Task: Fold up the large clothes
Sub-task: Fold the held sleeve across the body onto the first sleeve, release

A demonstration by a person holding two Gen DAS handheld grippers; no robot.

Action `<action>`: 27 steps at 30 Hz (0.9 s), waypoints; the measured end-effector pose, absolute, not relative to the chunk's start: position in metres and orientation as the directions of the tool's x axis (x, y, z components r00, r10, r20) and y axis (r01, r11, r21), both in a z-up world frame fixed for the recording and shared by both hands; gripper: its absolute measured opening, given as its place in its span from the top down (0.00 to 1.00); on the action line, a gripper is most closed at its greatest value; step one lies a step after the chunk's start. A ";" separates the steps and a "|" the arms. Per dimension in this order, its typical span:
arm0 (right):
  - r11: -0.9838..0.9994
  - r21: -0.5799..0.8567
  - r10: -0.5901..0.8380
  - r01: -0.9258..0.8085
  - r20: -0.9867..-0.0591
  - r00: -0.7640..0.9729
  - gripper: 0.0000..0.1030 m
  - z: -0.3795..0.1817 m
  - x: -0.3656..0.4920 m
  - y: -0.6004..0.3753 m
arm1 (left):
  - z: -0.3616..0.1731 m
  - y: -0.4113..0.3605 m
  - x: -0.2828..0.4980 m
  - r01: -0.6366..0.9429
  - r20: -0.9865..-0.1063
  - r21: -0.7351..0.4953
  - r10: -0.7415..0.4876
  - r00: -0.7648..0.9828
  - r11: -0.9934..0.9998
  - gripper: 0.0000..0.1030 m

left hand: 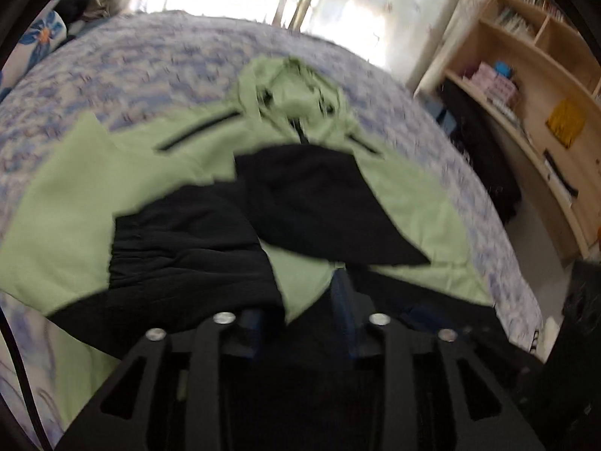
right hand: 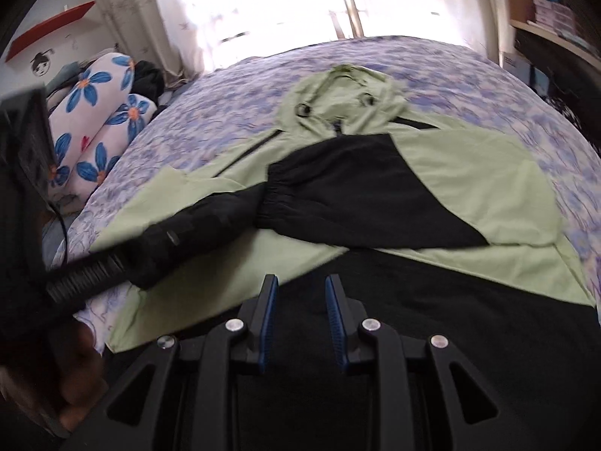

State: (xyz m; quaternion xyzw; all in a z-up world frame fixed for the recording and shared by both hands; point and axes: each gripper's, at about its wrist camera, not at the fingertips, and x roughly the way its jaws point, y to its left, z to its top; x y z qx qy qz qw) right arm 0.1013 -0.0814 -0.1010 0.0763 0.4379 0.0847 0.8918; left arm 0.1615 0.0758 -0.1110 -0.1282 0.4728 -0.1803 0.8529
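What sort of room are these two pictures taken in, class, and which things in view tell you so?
Most likely a bedroom in a home. A bed with a floral purple cover fills the view, flower-print pillows lie at one side, and a curtained window stands behind. Wooden shelves hold books and boxes.

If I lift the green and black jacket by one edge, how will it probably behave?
The jacket will probably be floppy: its black sleeves already lie folded flat across the chest, and the hood is crumpled. It looks thin, so likely light for its size. The smooth fabric may slide on the flowered bedcover when pushed.
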 end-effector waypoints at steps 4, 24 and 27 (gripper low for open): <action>0.969 0.238 0.229 -0.065 -0.772 0.594 0.68 -0.107 0.095 -0.107 | -0.115 0.077 0.149 0.171 -0.776 -0.406 -0.437 0.454 0.898 0.33; 0.881 0.174 0.405 -0.439 -0.758 0.512 0.55 -0.094 0.101 -0.005 | -0.080 0.188 0.044 -0.038 -0.784 -0.384 -0.304 0.540 0.923 0.25; 0.849 0.106 0.397 -0.518 -0.775 0.491 0.55 -0.100 0.101 0.023 | -0.089 0.197 0.041 -0.069 -0.789 -0.406 -0.311 0.530 0.911 0.25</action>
